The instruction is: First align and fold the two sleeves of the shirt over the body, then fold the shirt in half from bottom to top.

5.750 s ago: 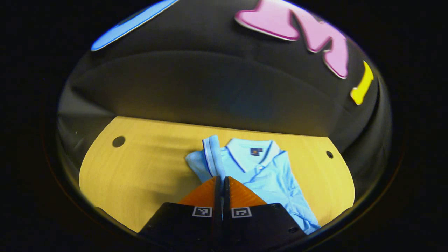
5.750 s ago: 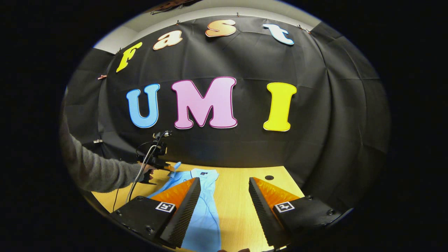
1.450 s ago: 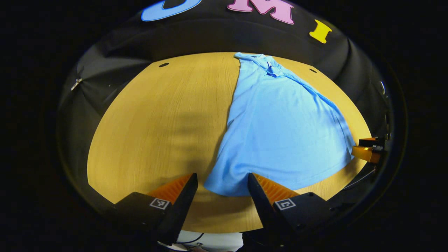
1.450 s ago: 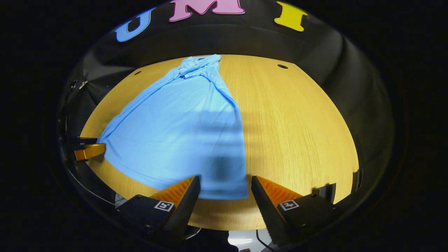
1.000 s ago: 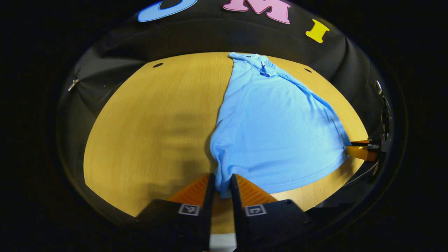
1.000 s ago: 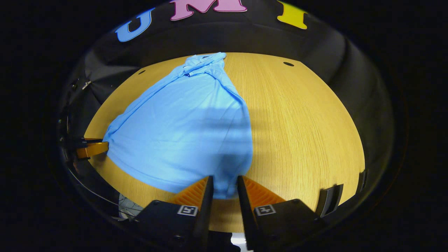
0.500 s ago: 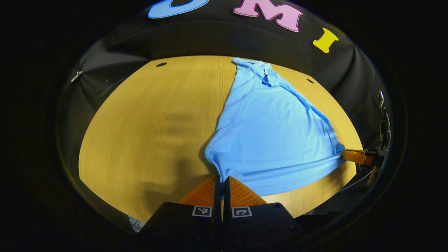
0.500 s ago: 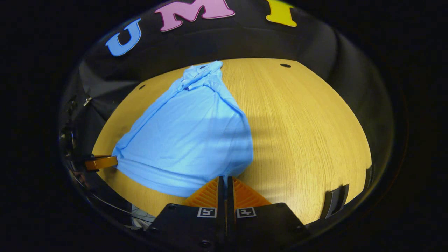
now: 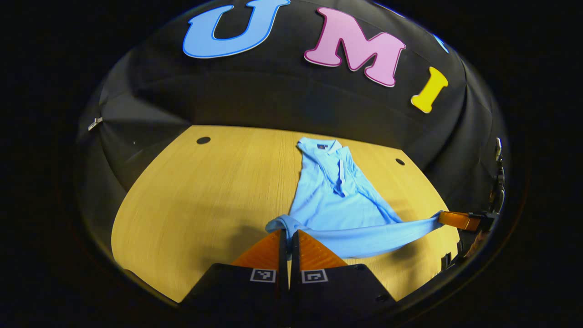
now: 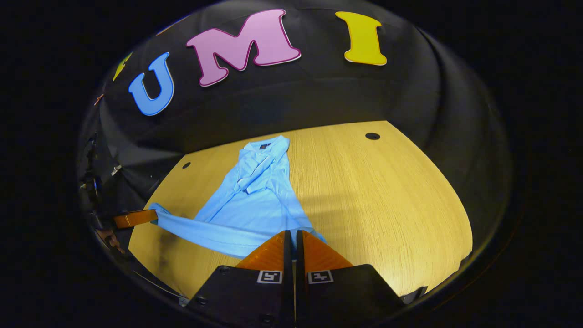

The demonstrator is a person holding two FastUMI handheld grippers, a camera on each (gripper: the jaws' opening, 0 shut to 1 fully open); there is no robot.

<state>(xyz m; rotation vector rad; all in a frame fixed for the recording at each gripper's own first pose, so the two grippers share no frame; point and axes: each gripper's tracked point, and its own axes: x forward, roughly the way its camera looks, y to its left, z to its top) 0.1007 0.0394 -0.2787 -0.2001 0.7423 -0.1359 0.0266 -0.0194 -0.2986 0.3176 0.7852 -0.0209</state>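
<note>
Both tools, left [image 9: 288, 233] and right [image 10: 291, 233], pinch the shirt [image 9: 334, 200] hem; collar label unreadable.

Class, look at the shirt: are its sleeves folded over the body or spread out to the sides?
Folded over the body. On the shirt, the sleeves lie across the chest below the collar, none sticking out over the table.

A light yellow-brown wooden worktop [image 9: 205, 191] with fine straight grain runs back to the black cloth wall [image 9: 273, 98] of the booth, which hangs in soft folds. In the left gripper view, one small dark round hole [image 9: 203, 140] sits near the worktop's far left corner and another [image 9: 400, 161] near its far right edge. A small metal clip [image 9: 94, 123] is pinned to the cloth at the left. In the right gripper view both holes [image 10: 372, 136] [image 10: 186, 165] show again.
</note>
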